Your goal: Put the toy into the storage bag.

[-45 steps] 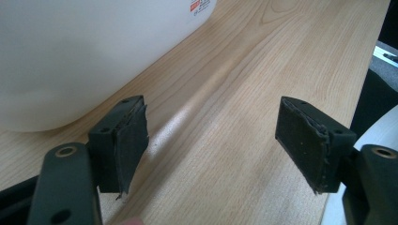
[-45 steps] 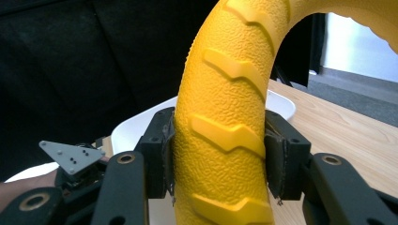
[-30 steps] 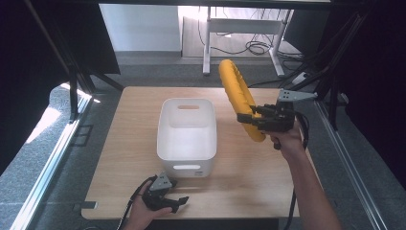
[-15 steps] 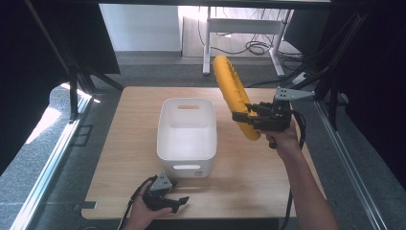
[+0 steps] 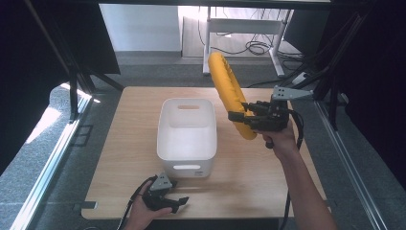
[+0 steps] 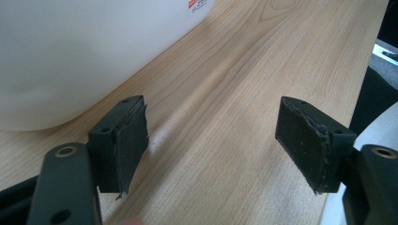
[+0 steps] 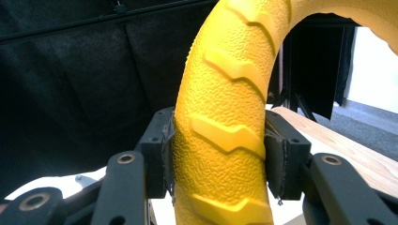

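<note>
A yellow ring-shaped toy tyre point(image 5: 229, 92) with raised tread hangs in the air to the right of a white plastic bin point(image 5: 186, 130). My right gripper point(image 5: 239, 117) is shut on its lower rim; in the right gripper view the black pads press both sides of the yellow tyre point(image 7: 224, 126). The tyre stands on edge, leaning up and away over the bin's right side. My left gripper point(image 5: 178, 203) rests open at the table's front edge, just in front of the bin. Its two pads point(image 6: 126, 136) stand wide apart with only bare wood between them, and the bin's wall point(image 6: 70, 51) is to their left.
The wooden table point(image 5: 268, 177) has bare room to the right of and in front of the bin. Black frame legs point(image 5: 76, 91) stand at the table's back corners. A white desk point(image 5: 244, 28) with cables stands beyond the far edge.
The right gripper has carried the yellow tyre a little to the left, toward the bin. The left gripper has stayed where it was.
</note>
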The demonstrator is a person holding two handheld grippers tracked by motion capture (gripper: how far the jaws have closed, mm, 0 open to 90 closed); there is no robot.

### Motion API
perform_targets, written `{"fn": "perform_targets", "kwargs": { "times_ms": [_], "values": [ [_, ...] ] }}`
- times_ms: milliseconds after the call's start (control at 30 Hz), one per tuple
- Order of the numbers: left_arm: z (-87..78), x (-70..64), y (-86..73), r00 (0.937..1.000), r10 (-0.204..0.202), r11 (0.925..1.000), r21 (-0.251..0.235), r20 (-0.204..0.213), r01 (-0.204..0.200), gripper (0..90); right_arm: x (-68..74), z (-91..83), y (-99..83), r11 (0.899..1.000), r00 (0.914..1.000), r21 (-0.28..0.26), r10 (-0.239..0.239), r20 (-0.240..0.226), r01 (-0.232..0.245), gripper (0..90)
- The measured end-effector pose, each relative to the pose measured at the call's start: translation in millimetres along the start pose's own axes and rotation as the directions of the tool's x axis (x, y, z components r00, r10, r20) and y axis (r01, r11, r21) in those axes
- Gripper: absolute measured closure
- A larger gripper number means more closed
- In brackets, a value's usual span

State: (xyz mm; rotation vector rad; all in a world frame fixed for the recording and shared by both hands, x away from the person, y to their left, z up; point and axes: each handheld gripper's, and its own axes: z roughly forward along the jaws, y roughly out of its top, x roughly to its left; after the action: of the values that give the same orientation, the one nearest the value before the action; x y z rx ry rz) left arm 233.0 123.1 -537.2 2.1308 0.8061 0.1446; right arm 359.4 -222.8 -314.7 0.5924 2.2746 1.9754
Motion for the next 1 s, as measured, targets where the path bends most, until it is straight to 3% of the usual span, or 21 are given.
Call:
{"fn": "perform_targets", "kwargs": {
  "times_ms": [433,1000],
  "values": [
    [-1.0,0.5,0.0,1.0,0.001,1.0,-0.002,0.001,-0.001,25.7,10.9,9.6,8.5,1.0,0.9994,-0.013,-0.026,-0.024,0.025,51.4],
    [-1.3,0.8,-0.1,1.0,0.004,1.0,0.004,0.001,-0.004,25.7,38.0,30.5,23.4,0.996,0.9909,-0.037,-0.084,-0.105,0.08,51.3]
  ]
}}
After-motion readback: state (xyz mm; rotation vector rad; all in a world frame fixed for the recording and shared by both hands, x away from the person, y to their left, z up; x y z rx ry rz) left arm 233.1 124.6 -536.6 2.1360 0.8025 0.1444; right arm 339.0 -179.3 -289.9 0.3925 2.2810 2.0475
